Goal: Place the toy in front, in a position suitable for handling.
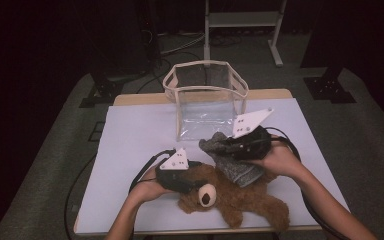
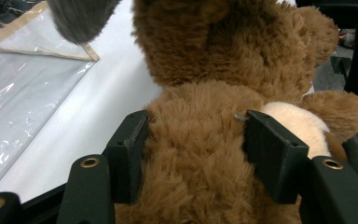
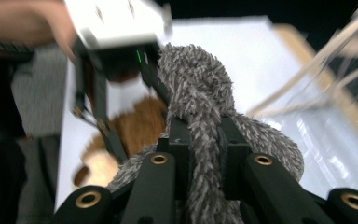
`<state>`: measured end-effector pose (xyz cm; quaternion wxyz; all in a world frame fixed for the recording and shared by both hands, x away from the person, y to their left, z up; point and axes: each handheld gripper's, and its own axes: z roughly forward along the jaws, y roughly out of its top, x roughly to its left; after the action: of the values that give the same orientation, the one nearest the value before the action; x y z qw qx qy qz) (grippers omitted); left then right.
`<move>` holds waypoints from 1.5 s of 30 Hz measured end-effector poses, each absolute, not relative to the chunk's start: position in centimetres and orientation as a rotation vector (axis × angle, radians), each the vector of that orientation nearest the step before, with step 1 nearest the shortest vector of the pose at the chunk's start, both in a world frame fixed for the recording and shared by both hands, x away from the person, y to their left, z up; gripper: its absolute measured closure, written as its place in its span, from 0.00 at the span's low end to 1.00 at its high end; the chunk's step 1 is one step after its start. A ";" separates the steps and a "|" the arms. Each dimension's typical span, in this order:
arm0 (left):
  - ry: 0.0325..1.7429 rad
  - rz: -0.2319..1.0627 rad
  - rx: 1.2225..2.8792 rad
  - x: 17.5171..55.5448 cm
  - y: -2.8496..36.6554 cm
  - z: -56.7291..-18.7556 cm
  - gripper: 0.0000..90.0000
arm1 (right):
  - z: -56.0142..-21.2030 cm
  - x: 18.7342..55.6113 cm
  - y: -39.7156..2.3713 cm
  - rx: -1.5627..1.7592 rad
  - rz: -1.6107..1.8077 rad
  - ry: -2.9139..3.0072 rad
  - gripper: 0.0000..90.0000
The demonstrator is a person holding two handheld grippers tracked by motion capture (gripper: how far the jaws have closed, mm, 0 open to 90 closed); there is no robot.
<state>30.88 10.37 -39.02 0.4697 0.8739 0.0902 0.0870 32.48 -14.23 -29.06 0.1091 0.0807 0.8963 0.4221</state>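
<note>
From above, the high view took in the whole worktop, covered in white, with a clear plastic pouch standing open near its far edge. A brown teddy bear lay near the front edge, and a grey fuzzy garment hung partly across its body. The left tongs sat at the bear's head end, the right tongs just above the bear, between it and the pouch.

The left gripper view gave what the overhead could not: the two black pads pressed into the bear's brown fur from both sides, partly closed, with the cream muzzle just beyond the right-hand pad. A corner of the grey garment hung at the top, over the flattened pouch wall.

The right gripper view, blurred, showed its own jaws nearly together, pinching a twisted rope of the grey garment that rose between them. Past it appeared the left tongs with their grey plate, a patch of the bear beneath, and the pouch's pale edging off to the right.
</note>
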 end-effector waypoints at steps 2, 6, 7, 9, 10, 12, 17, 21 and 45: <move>0.220 0.215 2.141 30.9 10.4 -39.0 0.45 | -30.0 32.8 -14.1 0.249 1.197 2.654 0.87; 0.215 0.218 2.140 31.0 10.5 -39.0 0.45 | -33.9 34.3 -16.7 0.419 1.148 2.709 0.87; 0.219 0.216 2.139 31.0 10.5 -39.0 0.45 | -34.5 34.5 -17.3 0.452 1.153 2.713 0.87; 0.237 0.209 2.128 31.0 10.3 -39.0 0.45 | -35.8 35.0 -18.8 0.514 1.164 2.709 0.88; 0.237 0.210 2.127 31.0 10.3 -39.0 0.46 | -36.2 35.1 -19.4 0.559 1.193 2.705 0.88; 0.229 0.215 2.134 31.0 10.1 -39.0 0.46 | -36.1 35.1 -20.0 0.584 1.233 2.690 0.88; 0.224 0.217 2.132 31.0 10.1 -39.0 0.47 | -33.9 33.9 -18.2 0.461 1.265 2.661 0.88; 0.221 0.220 2.132 30.9 10.1 -39.0 0.46 | -33.7 33.2 -16.1 0.368 1.228 2.695 0.87; 0.233 0.221 2.129 31.2 10.2 -39.1 0.46 | -35.8 31.3 -17.2 0.360 1.211 2.727 0.87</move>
<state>31.15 10.17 -39.11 0.4745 0.8704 0.0951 0.0905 31.26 -17.24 -35.83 0.0682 0.1194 0.9052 0.4020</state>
